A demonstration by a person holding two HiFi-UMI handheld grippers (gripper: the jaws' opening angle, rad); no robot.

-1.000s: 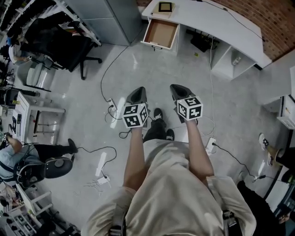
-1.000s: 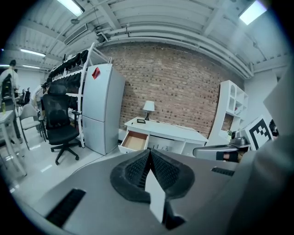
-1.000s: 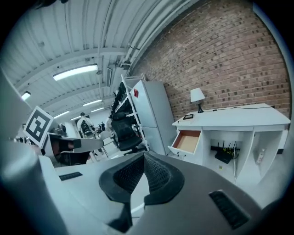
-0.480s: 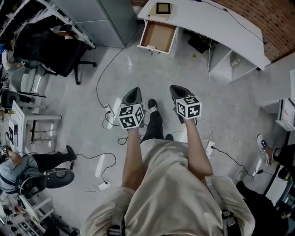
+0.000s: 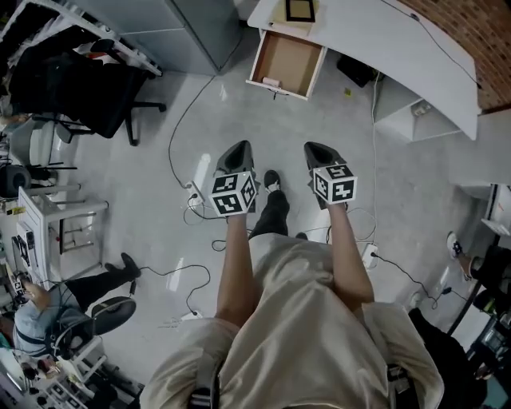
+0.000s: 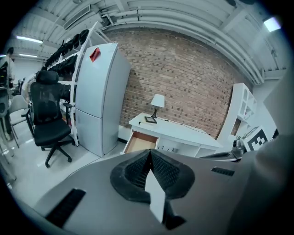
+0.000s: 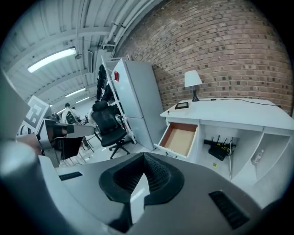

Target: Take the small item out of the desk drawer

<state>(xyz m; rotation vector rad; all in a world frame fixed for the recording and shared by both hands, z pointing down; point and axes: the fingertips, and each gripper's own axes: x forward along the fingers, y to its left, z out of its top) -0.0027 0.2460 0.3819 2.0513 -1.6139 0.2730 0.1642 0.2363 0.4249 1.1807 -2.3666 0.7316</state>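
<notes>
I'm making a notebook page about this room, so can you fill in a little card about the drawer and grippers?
Drawer: open, sticking out of the white desk
Inside drawer: small pale item near the front, too small to identify
Left gripper: shut, empty
Right gripper: shut, empty
Grippers' place: over the floor, short of the drawer
On desk: lamp, dark frame

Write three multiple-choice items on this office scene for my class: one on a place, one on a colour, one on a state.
1. Where does the lamp stand? A on the floor; B on the desk; C on a shelf.
2. What colour is the office chair? A black; B red; C white.
3. How is the desk's drawer? A shut; B taken out; C pulled open.
Answers: B, its base sits on the white desktop; A, seat and back are black; C, its brown inside shows.
</notes>
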